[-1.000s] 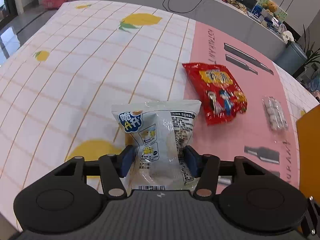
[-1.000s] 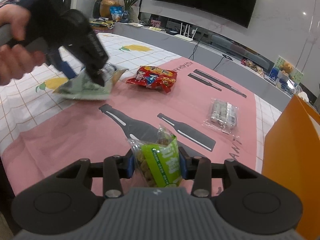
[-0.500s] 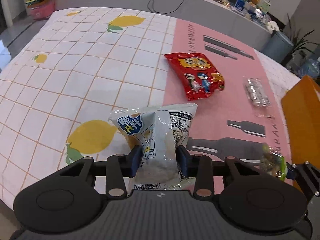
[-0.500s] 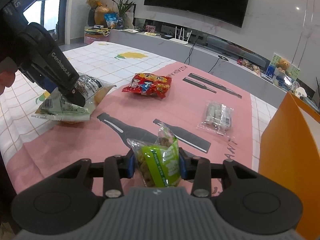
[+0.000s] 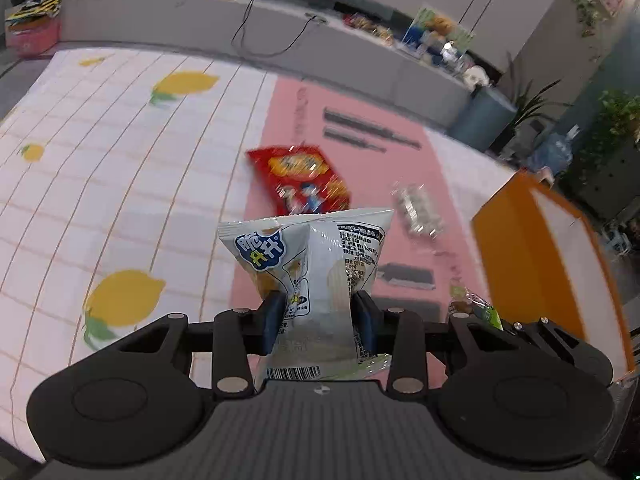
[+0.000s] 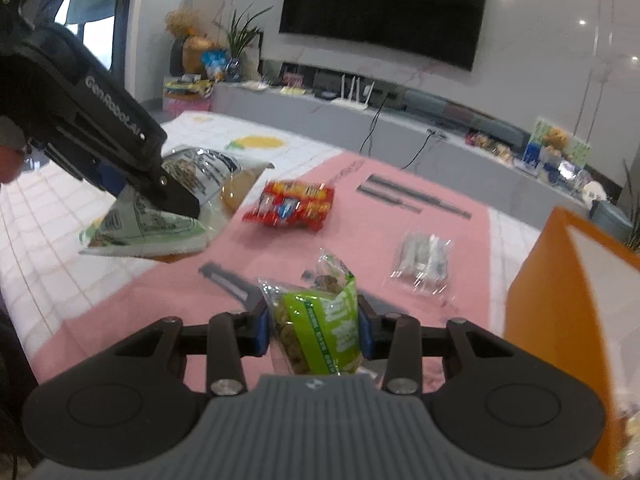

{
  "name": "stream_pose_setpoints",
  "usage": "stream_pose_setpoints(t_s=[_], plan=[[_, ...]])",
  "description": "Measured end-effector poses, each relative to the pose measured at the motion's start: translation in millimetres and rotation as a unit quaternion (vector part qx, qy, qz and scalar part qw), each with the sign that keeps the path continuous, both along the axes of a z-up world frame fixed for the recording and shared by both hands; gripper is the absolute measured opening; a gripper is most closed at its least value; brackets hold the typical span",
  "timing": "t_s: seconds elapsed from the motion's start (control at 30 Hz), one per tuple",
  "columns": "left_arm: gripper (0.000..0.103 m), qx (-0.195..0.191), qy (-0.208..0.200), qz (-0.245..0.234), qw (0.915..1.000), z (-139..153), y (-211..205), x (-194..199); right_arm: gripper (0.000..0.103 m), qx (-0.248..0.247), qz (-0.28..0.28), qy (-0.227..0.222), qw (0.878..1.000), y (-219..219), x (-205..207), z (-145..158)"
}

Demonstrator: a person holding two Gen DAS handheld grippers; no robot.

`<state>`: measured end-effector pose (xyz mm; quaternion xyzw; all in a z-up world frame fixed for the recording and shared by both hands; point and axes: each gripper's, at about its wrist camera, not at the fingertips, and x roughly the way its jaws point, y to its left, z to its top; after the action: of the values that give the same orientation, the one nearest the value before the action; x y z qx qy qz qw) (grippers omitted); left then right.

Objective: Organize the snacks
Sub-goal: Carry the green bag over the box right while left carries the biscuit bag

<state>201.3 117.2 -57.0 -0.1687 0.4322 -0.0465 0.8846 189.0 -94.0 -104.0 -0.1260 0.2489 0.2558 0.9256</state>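
My left gripper (image 5: pixel 320 316) is shut on a white chips bag (image 5: pixel 312 256) and holds it in the air above the table; the bag also shows in the right wrist view (image 6: pixel 172 216). My right gripper (image 6: pixel 314 328) is shut on a small green snack pack (image 6: pixel 320 320), held above the pink mat; its tip shows in the left wrist view (image 5: pixel 476 310). A red snack bag (image 5: pixel 304 180) (image 6: pixel 292 204) and a clear packet (image 5: pixel 416 212) (image 6: pixel 422 260) lie on the pink mat. An orange box (image 5: pixel 532 252) (image 6: pixel 560 300) stands at the right.
The table has a white lemon-print cloth (image 5: pixel 100 168) on the left and a pink mat (image 6: pixel 400 216) in the middle. A grey low cabinet (image 6: pixel 400 120) with clutter runs along the far side, under a wall TV.
Both grippers have risen and moved toward the orange box with their snacks. The chips bag is lifted off the cloth and higher than before.
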Motion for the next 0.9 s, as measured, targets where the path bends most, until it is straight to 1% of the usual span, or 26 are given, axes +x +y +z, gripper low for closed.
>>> stream_pose_setpoints(t_s=[0.1, 0.2, 0.3, 0.37, 0.4, 0.43, 0.5, 0.57, 0.63, 0.73, 0.8, 0.9], plan=[[0.044, -0.029, -0.012, 0.002, 0.9995, 9, 0, 0, 0.039, 0.036, -0.010, -0.011, 0.999, -12, -2, 18], [0.044, -0.057, -0.023, -0.008, 0.9981, 18, -6, 0, 0.039, 0.077, -0.023, -0.012, 0.997, -27, -3, 37], [0.044, -0.064, -0.041, -0.024, 0.9968, 30, -18, 0, 0.039, 0.125, -0.036, -0.016, 0.991, -49, -4, 59], [0.044, -0.064, -0.054, -0.038, 0.9957, 38, -29, -1, 0.039, 0.143, -0.046, -0.017, 0.988, -64, -4, 74], [0.044, -0.065, -0.061, -0.046, 0.9950, 42, -35, -2, 0.039, 0.146, -0.049, -0.008, 0.988, -74, -2, 81], [0.044, -0.066, -0.066, -0.053, 0.9943, 45, -40, -4, 0.039, 0.145, -0.053, -0.001, 0.988, -82, -1, 87], [0.044, -0.070, -0.072, -0.069, 0.9926, 51, -53, -4, 0.039, 0.135, -0.076, -0.004, 0.988, -100, -1, 97], [0.044, -0.072, -0.077, -0.087, 0.9906, 54, -64, -3, 0.039, 0.112, -0.122, -0.012, 0.986, -118, 2, 104], [0.044, -0.071, -0.079, -0.105, 0.9888, 56, -78, 0, 0.039, 0.098, -0.167, -0.018, 0.981, -135, 9, 106], [0.044, -0.078, -0.071, -0.122, 0.9868, 56, -96, 7, 0.039, 0.082, -0.224, -0.011, 0.971, -157, 27, 100], [0.044, -0.086, -0.068, -0.136, 0.9846, 54, -106, 15, 0.039, 0.074, -0.243, 0.009, 0.967, -167, 43, 91], [0.044, -0.088, -0.064, -0.151, 0.9825, 52, -121, 24, 0.039, 0.079, -0.258, 0.045, 0.962, -177, 63, 75]])
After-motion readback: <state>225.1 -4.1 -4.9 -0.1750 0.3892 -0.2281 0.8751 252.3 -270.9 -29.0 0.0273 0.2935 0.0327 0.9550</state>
